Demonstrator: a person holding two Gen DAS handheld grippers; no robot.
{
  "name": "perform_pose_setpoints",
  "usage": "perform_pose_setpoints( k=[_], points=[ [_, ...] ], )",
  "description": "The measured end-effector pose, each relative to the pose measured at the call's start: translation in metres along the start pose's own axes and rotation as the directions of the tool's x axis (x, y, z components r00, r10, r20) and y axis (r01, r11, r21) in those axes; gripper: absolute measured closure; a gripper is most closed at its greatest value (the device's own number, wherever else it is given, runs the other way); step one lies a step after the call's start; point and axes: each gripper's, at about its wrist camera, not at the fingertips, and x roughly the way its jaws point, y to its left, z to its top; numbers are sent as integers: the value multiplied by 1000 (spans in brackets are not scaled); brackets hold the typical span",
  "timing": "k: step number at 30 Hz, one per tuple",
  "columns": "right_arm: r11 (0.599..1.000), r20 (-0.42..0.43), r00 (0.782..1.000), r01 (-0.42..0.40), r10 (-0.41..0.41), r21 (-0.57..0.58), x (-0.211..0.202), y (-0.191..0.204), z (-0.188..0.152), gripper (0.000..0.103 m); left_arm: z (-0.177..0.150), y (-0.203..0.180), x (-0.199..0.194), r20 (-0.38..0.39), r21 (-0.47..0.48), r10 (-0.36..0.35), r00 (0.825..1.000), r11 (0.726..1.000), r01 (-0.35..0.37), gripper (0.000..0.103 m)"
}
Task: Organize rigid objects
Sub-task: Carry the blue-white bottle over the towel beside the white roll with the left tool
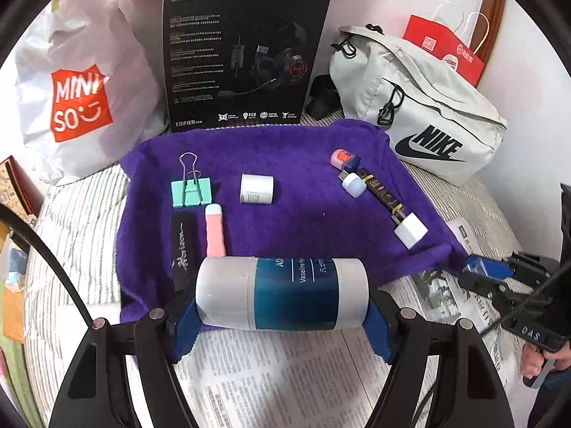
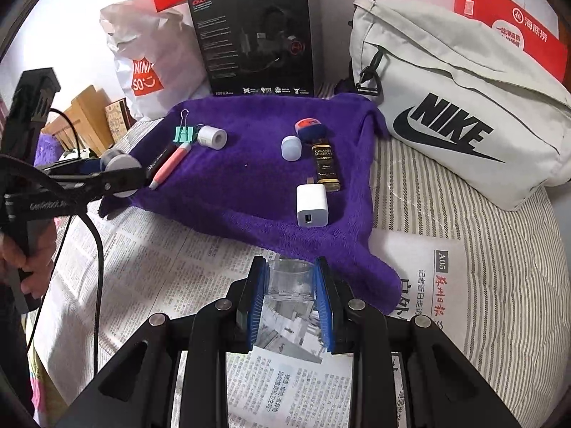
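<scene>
My left gripper (image 1: 282, 315) is clamped end to end on a white cylindrical tube with a teal Vaseline label (image 1: 282, 294), held sideways over the near edge of the purple fleece towel (image 1: 303, 214). Blue pads press on both ends of the tube.

My right gripper (image 2: 289, 306) is closed on a small clear plastic cup (image 2: 289, 280), upright between the 2 blue pads, just off the towel's near edge and above the newspaper (image 2: 171, 256) spread over the striped bedding.

On the towel, left group: a mint-green binder clip with wire handles (image 1: 191, 190), a short white jar lying on its side (image 1: 257, 188) just right of it, a pink pen-like stick with a white cap (image 1: 215, 228), and a black flat case with silver script (image 1: 183, 249) beside the stick.

Right group: a round pink-and-blue tin (image 1: 344, 158), a small white USB night light (image 1: 353, 183), a dark slim bottle with a gold label (image 1: 382, 192), and a white cube USB charger (image 1: 410, 230) at the bottle's near end.

Behind the towel: a black headset box (image 1: 246, 57), a white Miniso bag (image 1: 82, 85), and a pale grey Nike pouch (image 1: 424, 107).
</scene>
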Motion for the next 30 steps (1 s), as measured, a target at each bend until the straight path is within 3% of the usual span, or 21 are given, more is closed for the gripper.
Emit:
perform_pose_setpoints(
  k=[11, 30],
  points=[
    [1000, -25, 1000, 0, 1, 22, 10, -7, -2, 76, 32, 1, 54, -71, 51, 24, 997, 998, -21, 29],
    [999, -25, 999, -26, 27, 48, 17, -13, 1, 76, 39, -6, 98, -127, 141, 73, 989, 988, -55, 29]
  ],
)
